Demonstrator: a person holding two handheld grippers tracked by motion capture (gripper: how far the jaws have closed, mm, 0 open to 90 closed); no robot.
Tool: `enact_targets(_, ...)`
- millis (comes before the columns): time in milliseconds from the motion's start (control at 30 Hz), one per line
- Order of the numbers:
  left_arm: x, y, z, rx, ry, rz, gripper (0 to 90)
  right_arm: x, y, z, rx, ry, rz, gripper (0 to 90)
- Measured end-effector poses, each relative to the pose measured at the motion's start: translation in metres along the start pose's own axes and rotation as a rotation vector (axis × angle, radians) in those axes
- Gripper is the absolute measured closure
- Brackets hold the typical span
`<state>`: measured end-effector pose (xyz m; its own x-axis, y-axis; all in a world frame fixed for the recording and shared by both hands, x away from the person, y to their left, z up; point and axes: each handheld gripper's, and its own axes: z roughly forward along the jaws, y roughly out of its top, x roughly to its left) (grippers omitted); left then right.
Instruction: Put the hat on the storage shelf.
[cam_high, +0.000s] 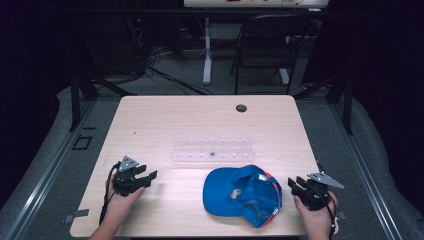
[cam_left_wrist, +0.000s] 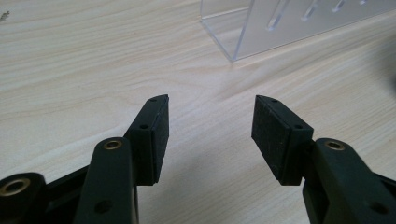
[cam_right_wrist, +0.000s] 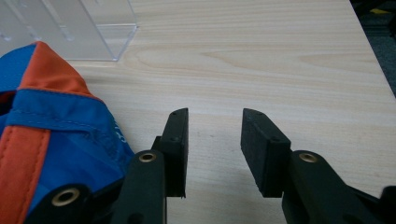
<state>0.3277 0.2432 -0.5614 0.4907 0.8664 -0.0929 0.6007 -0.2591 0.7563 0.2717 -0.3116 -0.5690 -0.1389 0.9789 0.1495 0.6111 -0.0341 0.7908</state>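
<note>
Cap (cam_high: 242, 195) lies just left of the right gripper (cam_high: 299, 186), well apart from the left gripper (cam_high: 148, 177); right hand nearer. Both grippers' jaws gape, empty.

Your counter (cam_high: 165, 120) is pale matt wood grain; the rack (cam_high: 212, 148) at twelve o'clock is clear glossy plastic; the cap (cam_high: 242, 194) is stitched cloth.

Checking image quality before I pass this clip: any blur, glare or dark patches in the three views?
High view: table evenly lit, surroundings nearly black, clear rack washed out and hard to read. Left gripper view: tool sharp, rack slightly soft, faint shadows under the jaws. Right gripper view: cap and tool crisp, no glare.
</note>
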Motion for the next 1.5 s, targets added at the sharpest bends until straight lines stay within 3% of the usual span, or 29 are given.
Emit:
enact_targets(233,0.001,0.000,0.001,0.008,-0.003,0.000,47.0,-0.006,0.001,0.000,0.023,0.014,0.026,64.8)
enact_targets(467,-0.002,0.001,0.001,0.014,-0.015,0.009,47.0,-0.004,0.001,-0.006,0.042,0.034,0.030,65.5)
enact_targets(633,-0.003,0.001,0.001,0.013,-0.015,0.017,46.9,-0.003,0.004,-0.005,0.094,0.047,0.038,64.3)
enact_targets(800,-0.005,0.001,-0.002,0.004,-0.016,0.030,46.3,0.001,0.013,-0.011,0.134,0.100,0.031,64.9)
enact_targets(900,-0.006,0.001,-0.003,-0.002,-0.013,0.036,46.1,0.000,0.019,-0.014,0.203,0.131,0.031,64.8)
enact_targets(1033,-0.007,0.002,-0.003,-0.001,-0.013,0.041,46.0,0.000,0.028,-0.017,0.268,0.133,0.036,65.4)
enact_targets(1333,-0.008,0.002,-0.001,0.002,-0.016,0.051,46.0,0.007,0.044,-0.023,0.320,0.157,0.004,65.1)
enact_targets(1500,-0.009,0.002,-0.001,-0.003,-0.015,0.050,46.0,0.011,0.058,-0.029,0.351,0.233,0.032,66.2)
